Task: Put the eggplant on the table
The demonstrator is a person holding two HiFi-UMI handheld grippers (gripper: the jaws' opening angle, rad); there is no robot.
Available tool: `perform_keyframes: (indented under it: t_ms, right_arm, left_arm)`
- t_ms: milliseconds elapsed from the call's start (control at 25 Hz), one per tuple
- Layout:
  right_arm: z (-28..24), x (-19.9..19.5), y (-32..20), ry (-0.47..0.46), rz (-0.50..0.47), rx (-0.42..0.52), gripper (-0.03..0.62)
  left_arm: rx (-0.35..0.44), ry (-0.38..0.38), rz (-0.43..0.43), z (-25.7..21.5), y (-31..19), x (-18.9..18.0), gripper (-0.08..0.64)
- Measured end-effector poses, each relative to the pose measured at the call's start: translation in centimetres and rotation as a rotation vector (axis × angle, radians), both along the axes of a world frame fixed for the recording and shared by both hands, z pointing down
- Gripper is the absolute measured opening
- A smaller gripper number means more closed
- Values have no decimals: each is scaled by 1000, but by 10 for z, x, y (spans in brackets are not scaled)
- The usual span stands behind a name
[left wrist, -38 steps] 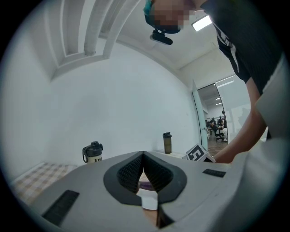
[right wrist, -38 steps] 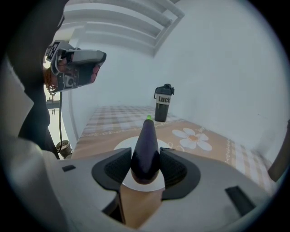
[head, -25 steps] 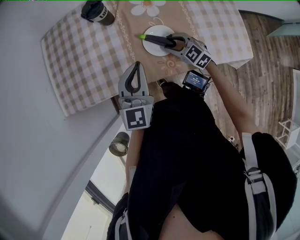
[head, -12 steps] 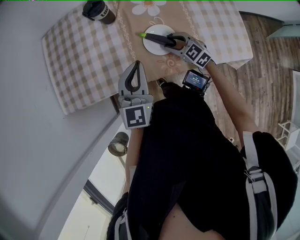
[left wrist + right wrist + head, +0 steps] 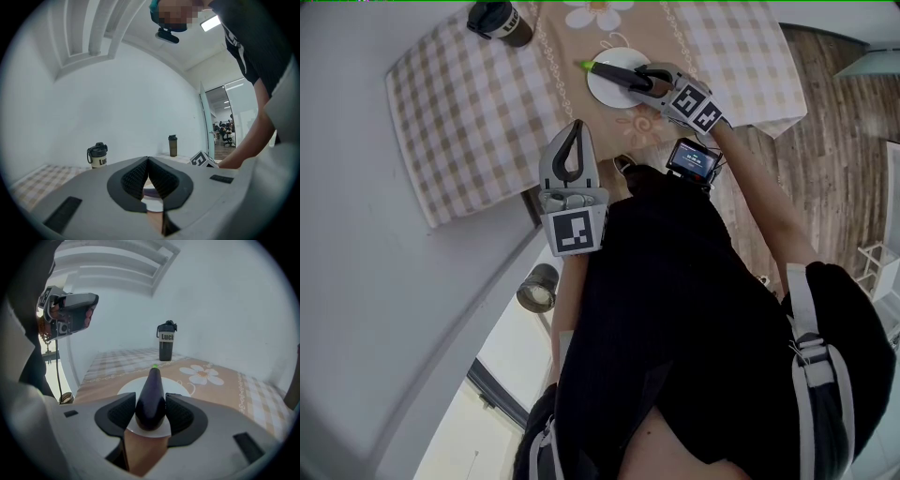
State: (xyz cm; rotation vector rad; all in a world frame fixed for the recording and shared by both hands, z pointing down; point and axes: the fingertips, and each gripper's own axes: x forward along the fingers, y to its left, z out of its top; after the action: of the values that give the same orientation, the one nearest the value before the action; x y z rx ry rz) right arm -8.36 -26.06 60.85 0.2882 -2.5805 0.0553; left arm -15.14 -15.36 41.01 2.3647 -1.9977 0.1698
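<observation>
Black mug (image 5: 165, 343) stands well beyond the eggplant (image 5: 151, 397).

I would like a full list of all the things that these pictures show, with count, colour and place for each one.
eggplant: one, dark purple with a green tip, between the right claw's pads, over the plate
plate: one, white, on the runner
tablecloth: one, brown-and-white check
runner: one, beige with white flowers, along the tablecloth's middle
lidded mug: one, dark with a pale label, on the check part, away from the plate
shaker bottle: one, dark, far behind the plate
floor: brown wood, beside the tablecloth
left claw: one, grey, shut, empty
right claw: one, grey, shut on the eggplant
black top: one, on the person
right arm: one, reaching to the plate
</observation>
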Motion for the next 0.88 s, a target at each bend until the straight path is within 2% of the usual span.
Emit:
perform_keyframes:
  t_ms: [160,480,880]
  right_arm:
    - [1,-1,4,7,-5,1,238]
    - [-17,-5,12,-17,-12,32,238]
    - [-92,-13,13,-128,1,120,238]
  left_arm:
    - [-1,8,-3,0,1,-1,-8]
    - [9,12,1,-2,4,-1,-8]
    - [40,6,21,-16,-1,1,-8]
